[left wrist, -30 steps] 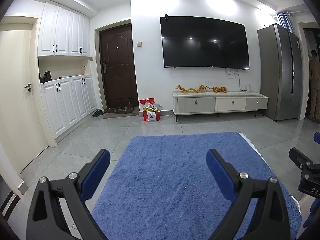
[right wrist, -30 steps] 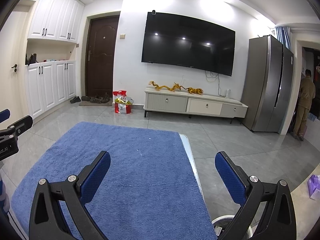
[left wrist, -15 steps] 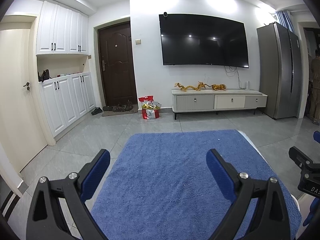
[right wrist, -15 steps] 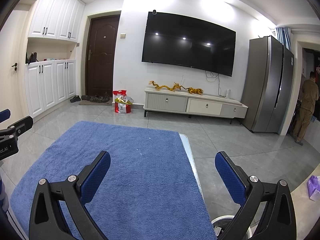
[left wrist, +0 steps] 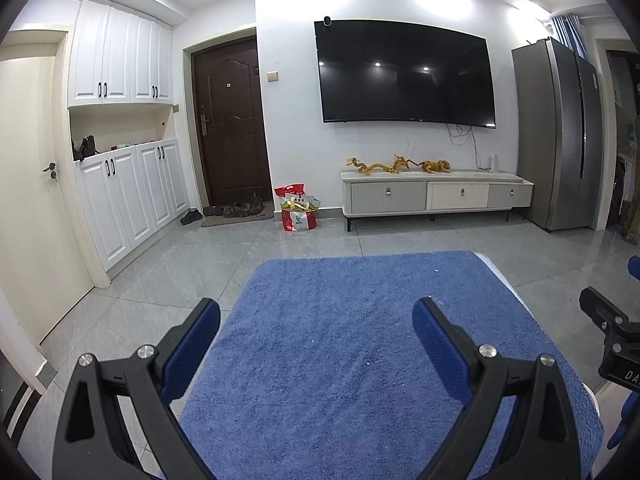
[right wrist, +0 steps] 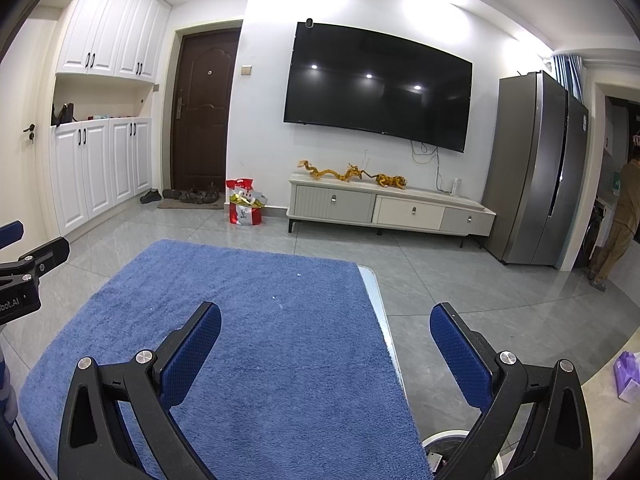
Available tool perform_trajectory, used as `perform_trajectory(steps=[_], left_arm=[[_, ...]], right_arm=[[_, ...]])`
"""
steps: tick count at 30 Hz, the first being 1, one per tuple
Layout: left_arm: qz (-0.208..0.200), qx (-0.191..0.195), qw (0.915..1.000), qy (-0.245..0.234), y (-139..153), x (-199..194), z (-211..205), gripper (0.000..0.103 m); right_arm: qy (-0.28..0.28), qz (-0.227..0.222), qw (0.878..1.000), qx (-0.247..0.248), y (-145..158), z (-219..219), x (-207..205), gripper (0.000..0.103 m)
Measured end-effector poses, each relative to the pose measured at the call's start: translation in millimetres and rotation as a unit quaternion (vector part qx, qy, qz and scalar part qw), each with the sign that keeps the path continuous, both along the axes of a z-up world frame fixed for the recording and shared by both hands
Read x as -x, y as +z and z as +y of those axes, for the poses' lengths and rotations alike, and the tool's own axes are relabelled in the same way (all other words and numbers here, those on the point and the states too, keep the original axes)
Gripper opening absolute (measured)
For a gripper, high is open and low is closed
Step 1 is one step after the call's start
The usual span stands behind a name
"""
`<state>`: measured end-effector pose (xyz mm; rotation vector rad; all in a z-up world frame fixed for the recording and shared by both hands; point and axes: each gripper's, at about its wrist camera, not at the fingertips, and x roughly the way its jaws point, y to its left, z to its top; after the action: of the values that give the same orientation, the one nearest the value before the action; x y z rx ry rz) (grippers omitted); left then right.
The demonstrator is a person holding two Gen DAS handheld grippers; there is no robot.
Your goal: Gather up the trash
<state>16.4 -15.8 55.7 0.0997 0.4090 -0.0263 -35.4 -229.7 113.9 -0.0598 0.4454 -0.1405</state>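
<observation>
My left gripper (left wrist: 316, 320) is open and empty above a blue towel (left wrist: 360, 340) that covers a table. My right gripper (right wrist: 326, 322) is open and empty over the same towel (right wrist: 260, 340), near its right edge. Only a few tiny white specks (right wrist: 298, 275) lie on the towel; no larger trash shows on it. A white round bin rim (right wrist: 444, 438) shows on the floor below my right gripper. The right gripper's side shows at the left wrist view's right edge (left wrist: 612, 332).
A red and white bag (left wrist: 298, 212) stands on the floor by the dark door (left wrist: 230, 128). A TV cabinet (right wrist: 384, 210), a grey fridge (right wrist: 536, 168) and white cupboards (left wrist: 128, 184) line the walls. A person (right wrist: 620, 216) stands in the right doorway. A purple packet (right wrist: 628, 376) lies at far right.
Both views have tilted up slightly, so the towel's far edge sits lower. The person at the right doorway has shifted. Both grippers stay open.
</observation>
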Motion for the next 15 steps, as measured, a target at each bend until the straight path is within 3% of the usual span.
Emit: perform_trajectory(steps=[15], left_arm=[[0.008, 0.003, 1.0, -0.003, -2.3, -2.5, -1.9, 0.097]], right_arm=[[0.0, 0.002, 1.0, 0.006, -8.0, -4.2, 1.9, 0.102]])
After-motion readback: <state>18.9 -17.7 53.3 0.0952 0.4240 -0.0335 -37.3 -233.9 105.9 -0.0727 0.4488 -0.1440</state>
